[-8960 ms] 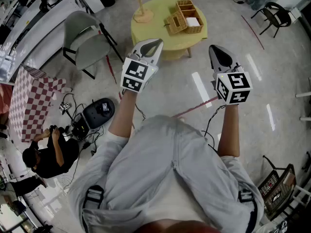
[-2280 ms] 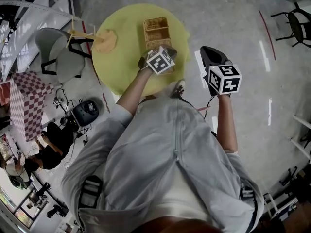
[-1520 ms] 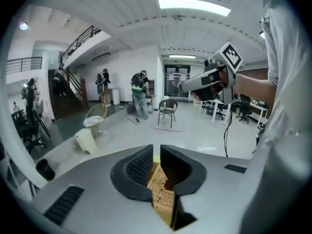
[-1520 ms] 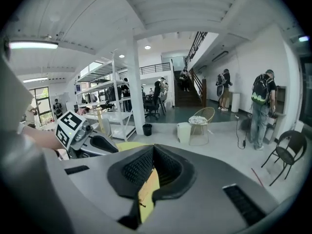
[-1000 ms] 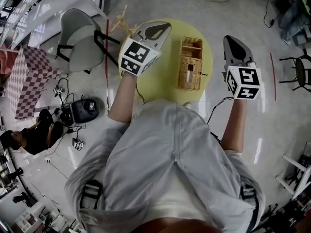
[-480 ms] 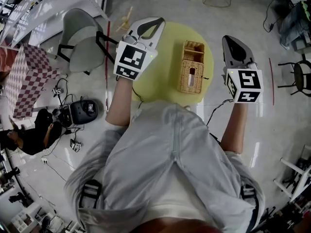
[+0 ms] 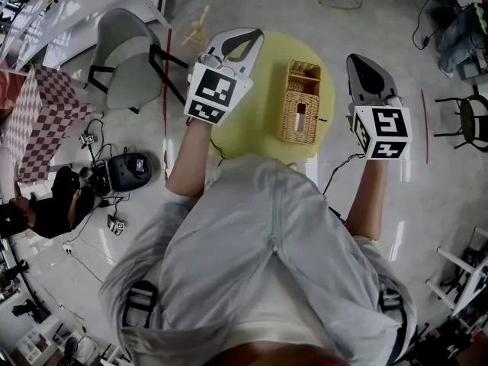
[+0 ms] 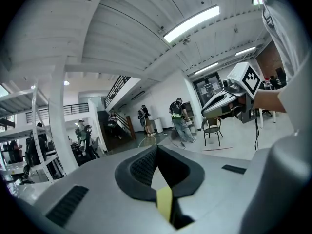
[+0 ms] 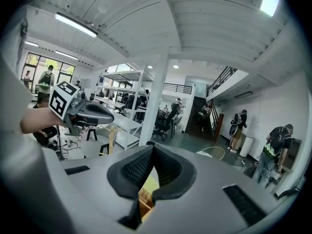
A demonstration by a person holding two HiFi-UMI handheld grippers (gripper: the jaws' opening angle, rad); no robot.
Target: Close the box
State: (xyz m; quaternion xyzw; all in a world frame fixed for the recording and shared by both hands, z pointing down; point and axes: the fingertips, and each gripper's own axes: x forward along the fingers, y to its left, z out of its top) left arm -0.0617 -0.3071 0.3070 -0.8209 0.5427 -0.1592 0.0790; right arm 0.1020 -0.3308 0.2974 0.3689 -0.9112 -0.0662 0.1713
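A wicker box (image 7: 299, 101) lies on the round yellow table (image 7: 252, 120), its two woven halves end to end and something white showing in the nearer half. My left gripper (image 7: 252, 36) hovers over the table's left part, well left of the box, jaws shut and empty. My right gripper (image 7: 354, 61) hangs beyond the table's right edge, right of the box, also shut and empty. In the left gripper view the left gripper (image 8: 156, 149) shows only a strip of yellow table (image 8: 164, 203) below its pads. Under the right gripper (image 9: 152, 149), a bit of wicker box (image 9: 142, 197) shows.
A grey chair (image 7: 126, 59) stands left of the table, with a wooden stand (image 7: 197, 27) on the floor by it. A checkered box (image 7: 42, 117), a black device (image 7: 128, 170) with cables and a seated person (image 7: 46, 208) are at far left. A black chair (image 7: 467, 120) is at right.
Both grippers have risen a little and kept their places on either side of the box. The left gripper view has tipped upward, so the wicker no longer shows under its jaws.
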